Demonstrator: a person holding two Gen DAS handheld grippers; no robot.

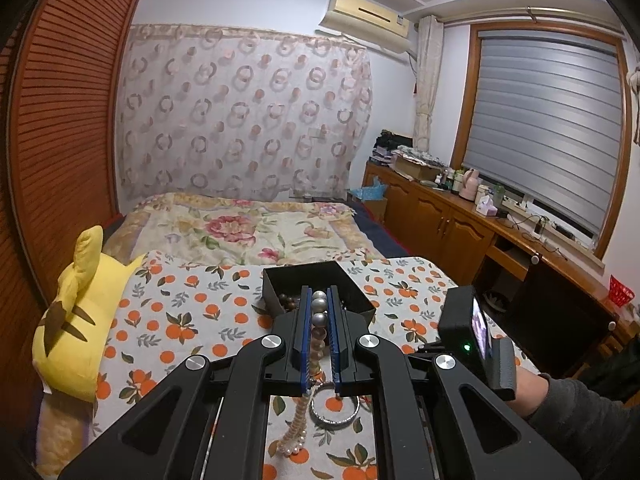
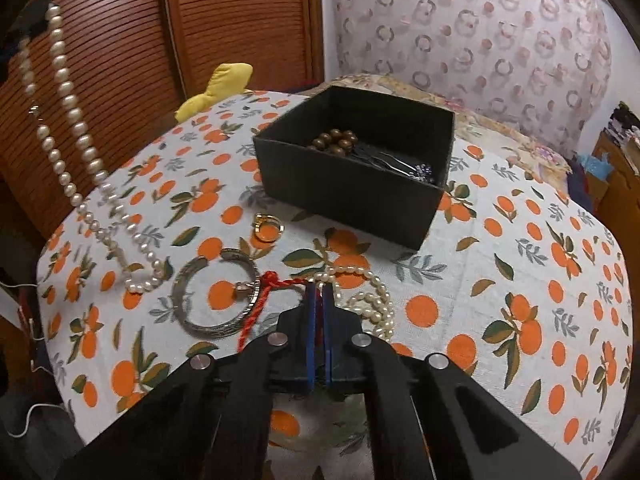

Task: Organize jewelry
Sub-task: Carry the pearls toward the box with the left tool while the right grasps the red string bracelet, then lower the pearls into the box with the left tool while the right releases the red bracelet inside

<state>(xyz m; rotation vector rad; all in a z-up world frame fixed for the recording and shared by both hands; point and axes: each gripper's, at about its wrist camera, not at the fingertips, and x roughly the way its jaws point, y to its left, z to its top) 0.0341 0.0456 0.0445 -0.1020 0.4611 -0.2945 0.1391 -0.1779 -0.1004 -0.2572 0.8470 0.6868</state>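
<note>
My left gripper (image 1: 319, 294) is shut on a long pearl necklace (image 1: 319, 312) and holds it up; its loop hangs down to the orange-print cloth, seen in the right wrist view (image 2: 66, 92). A black box (image 2: 352, 184) holds brown wooden beads (image 2: 334, 142) and a hairpin (image 2: 420, 170). The box also shows in the left wrist view (image 1: 276, 276), just past my left fingertips. My right gripper (image 2: 319, 288) is shut on a red cord (image 2: 276, 286) lying on the cloth beside a small pearl strand (image 2: 370, 300). A silver bangle (image 2: 188, 316) and a gold ring (image 2: 268, 228) lie left of it.
The cloth (image 2: 520, 280) covers a bed end. A yellow plush toy (image 1: 76, 312) lies at its left edge by the wooden louvred doors (image 1: 60, 120). A wooden sideboard (image 1: 460, 224) with bottles runs along the right wall under the window.
</note>
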